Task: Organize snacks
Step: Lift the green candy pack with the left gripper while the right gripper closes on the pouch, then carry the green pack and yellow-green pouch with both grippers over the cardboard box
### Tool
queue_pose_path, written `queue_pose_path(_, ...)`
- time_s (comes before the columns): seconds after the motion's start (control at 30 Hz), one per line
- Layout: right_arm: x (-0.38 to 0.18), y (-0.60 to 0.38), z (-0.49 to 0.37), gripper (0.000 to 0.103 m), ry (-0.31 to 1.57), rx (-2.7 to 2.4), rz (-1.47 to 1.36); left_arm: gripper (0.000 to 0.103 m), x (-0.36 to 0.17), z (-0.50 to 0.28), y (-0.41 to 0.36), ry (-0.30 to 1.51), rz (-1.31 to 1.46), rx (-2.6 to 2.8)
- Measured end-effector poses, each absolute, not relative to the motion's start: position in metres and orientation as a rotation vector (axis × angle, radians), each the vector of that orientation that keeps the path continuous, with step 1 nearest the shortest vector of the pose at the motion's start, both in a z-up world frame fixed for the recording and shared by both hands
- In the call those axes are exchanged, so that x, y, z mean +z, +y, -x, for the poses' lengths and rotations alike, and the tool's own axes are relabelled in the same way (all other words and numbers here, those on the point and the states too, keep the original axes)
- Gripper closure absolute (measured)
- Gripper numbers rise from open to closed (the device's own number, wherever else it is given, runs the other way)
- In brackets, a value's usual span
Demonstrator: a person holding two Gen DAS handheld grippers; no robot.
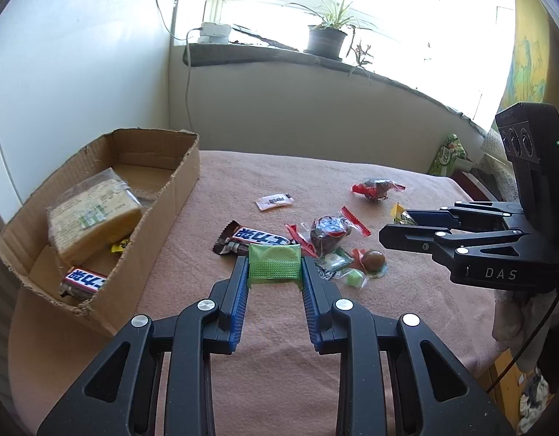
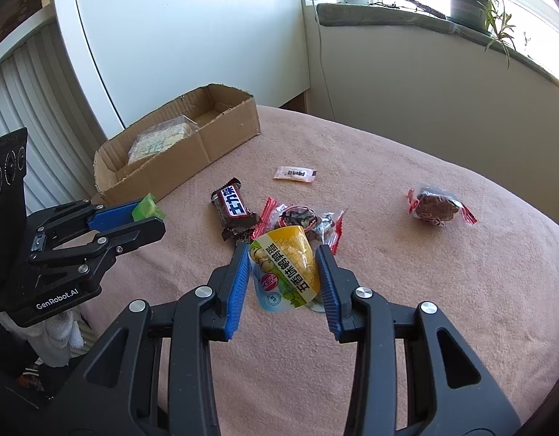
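My left gripper (image 1: 275, 267) is shut on a small green snack packet (image 1: 275, 262), held above the pink tablecloth (image 1: 406, 327). My right gripper (image 2: 283, 258) is shut on a yellow and white snack pouch (image 2: 284, 269), also lifted off the cloth. Loose snacks lie in the middle: a brown chocolate bar (image 1: 248, 241), a red-edged dark cake (image 1: 330, 232), small green candies (image 1: 346, 270) and a white sachet (image 1: 274, 201). A cardboard box (image 1: 185, 185) at the left holds a wrapped yellow cake (image 1: 94, 219) and another chocolate bar (image 1: 85, 279).
A second red-wrapped cake (image 1: 377, 189) lies farther back on the cloth. A white cabinet (image 2: 177, 36) stands behind the box. The windowsill carries a potted plant (image 1: 324, 38) and a white power strip (image 1: 214, 32). A green packet (image 1: 448, 154) sits beyond the table's far right edge.
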State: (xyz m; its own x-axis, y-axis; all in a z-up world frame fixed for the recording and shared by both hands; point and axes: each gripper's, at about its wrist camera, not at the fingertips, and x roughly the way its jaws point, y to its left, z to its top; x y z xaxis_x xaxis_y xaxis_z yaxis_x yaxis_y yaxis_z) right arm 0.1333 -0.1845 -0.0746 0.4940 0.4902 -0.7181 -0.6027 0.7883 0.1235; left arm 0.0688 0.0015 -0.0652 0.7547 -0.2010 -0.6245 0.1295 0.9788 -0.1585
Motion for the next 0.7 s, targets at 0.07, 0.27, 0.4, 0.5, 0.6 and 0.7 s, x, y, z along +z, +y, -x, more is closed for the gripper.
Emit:
queue_pose_path(0.07, -0.071, -0.174, -0.133, 0.065, 0.813, 0.68, 0.158, 0.077, -0.063, -0.069, 0.011, 0.685, 0.116, -0.163)
queue_pose_path(0.27, -0.063, -0.142, -0.135, 0.065, 0.796, 0.726, 0.183, 0.077, -0.057, -0.068, 0.04, 0.665, 0.134, -0.107)
queue_pose_path(0.4, -0.059, -0.117, -0.139, 0.065, 0.788, 0.756, 0.198, 0.077, -0.056, -0.066, 0.061, 0.656, 0.149, -0.072)
queue_pose_path(0.5, -0.056, -0.099, -0.142, 0.065, 0.78, 0.774, 0.214, 0.077, -0.055, -0.064, 0.076, 0.652, 0.155, -0.05)
queue_pose_path(0.6, -0.053, -0.083, -0.148, 0.065, 0.778, 0.791, 0.224, 0.077, -0.055, -0.064, 0.089, 0.649, 0.16, -0.031)
queue_pose_path(0.7, -0.05, -0.066, -0.156, 0.065, 0.779, 0.806, 0.233, 0.077, -0.054, -0.064, 0.101, 0.647, 0.166, -0.012)
